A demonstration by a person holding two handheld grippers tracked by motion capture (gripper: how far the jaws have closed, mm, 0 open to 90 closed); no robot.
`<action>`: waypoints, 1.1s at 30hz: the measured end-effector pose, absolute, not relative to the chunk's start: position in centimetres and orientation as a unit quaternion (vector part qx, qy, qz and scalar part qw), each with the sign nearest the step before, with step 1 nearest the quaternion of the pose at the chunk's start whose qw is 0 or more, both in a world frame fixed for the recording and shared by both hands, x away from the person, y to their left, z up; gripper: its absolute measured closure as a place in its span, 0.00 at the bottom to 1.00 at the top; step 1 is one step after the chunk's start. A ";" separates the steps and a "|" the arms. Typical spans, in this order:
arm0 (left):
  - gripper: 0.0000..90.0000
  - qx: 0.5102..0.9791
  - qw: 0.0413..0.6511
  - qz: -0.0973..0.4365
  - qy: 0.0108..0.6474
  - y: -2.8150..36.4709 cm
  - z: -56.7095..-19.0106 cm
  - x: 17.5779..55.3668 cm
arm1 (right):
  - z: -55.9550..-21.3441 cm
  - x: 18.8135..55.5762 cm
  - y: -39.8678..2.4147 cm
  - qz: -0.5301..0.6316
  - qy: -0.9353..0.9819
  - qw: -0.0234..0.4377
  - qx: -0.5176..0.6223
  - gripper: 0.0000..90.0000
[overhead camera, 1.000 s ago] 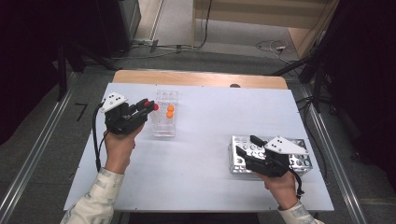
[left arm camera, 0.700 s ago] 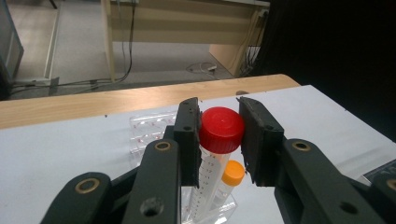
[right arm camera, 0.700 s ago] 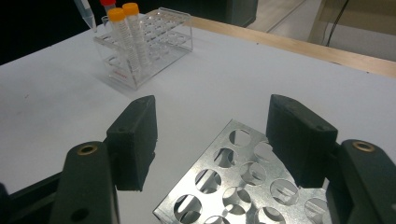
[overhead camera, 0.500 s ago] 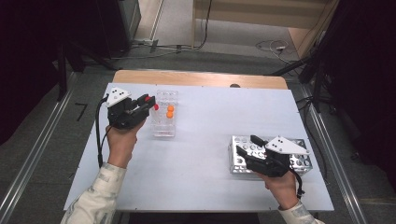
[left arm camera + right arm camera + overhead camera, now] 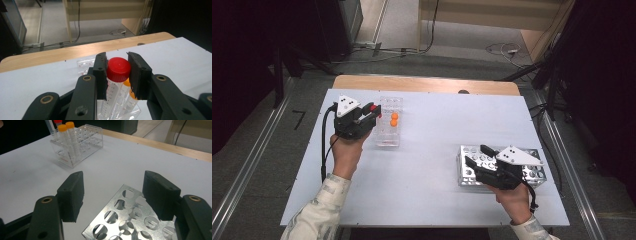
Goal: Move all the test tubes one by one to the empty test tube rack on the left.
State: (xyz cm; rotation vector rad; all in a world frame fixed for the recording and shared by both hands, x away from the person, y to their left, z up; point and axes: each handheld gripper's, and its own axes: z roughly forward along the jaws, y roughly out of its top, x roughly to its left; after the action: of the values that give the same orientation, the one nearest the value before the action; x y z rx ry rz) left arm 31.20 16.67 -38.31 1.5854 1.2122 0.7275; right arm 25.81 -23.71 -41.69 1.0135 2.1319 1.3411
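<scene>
Red-capped tube [image 5: 119, 69] clamped in left gripper [image 5: 117, 75] over clear rack [image 5: 390, 120], 10 o'clock; two orange-capped tubes [image 5: 394, 119] seated; right gripper [image 5: 113, 192] agape above metal rack [image 5: 130, 220], 4 o'clock.

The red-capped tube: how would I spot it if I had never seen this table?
Start at the white table and find the clear plastic rack near its far left. The left gripper has its fingers clamped on the red-capped tube there. Its neighbours, the two other tubes in that rack, have orange caps.
</scene>
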 end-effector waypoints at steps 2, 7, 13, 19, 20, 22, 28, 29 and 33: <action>0.78 0.652 0.485 0.300 0.500 16.6 -38.5 31.3 | -41.7 25.8 -23.7 0.483 0.767 0.212 0.365 0.36; 0.78 0.652 0.482 0.298 0.503 16.5 -39.3 31.4 | -41.7 25.8 -23.7 0.483 0.767 0.212 0.364 0.36; 0.78 0.653 0.479 0.301 0.504 16.4 -39.9 31.5 | -41.7 25.8 -23.7 0.483 0.767 0.211 0.365 0.36; 0.78 0.655 0.474 0.300 0.507 16.3 -40.6 31.5 | -41.7 25.8 -23.7 0.483 0.767 0.212 0.365 0.36; 0.78 0.655 0.474 0.299 0.508 16.4 -40.7 31.5 | -41.7 25.8 -23.7 0.483 0.768 0.212 0.364 0.36; 0.78 0.654 0.474 0.298 0.509 16.4 -40.9 31.5 | -41.7 25.8 -23.7 0.482 0.768 0.210 0.365 0.36; 0.78 0.656 0.470 0.297 0.510 16.3 -41.5 31.6 | -41.8 25.8 -23.6 0.481 0.769 0.211 0.365 0.36; 0.78 0.657 0.470 0.296 0.510 16.2 -41.6 31.6 | -41.8 25.8 -23.6 0.481 0.769 0.210 0.365 0.36; 0.76 0.655 0.472 0.295 0.512 16.2 -41.8 31.6 | -41.8 25.8 -23.6 0.481 0.769 0.210 0.365 0.36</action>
State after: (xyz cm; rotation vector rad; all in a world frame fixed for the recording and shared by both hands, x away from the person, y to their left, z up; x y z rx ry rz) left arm 31.62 16.18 -41.76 1.6026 1.2527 0.7220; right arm 25.84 -23.63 -41.84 1.0148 2.1386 1.3365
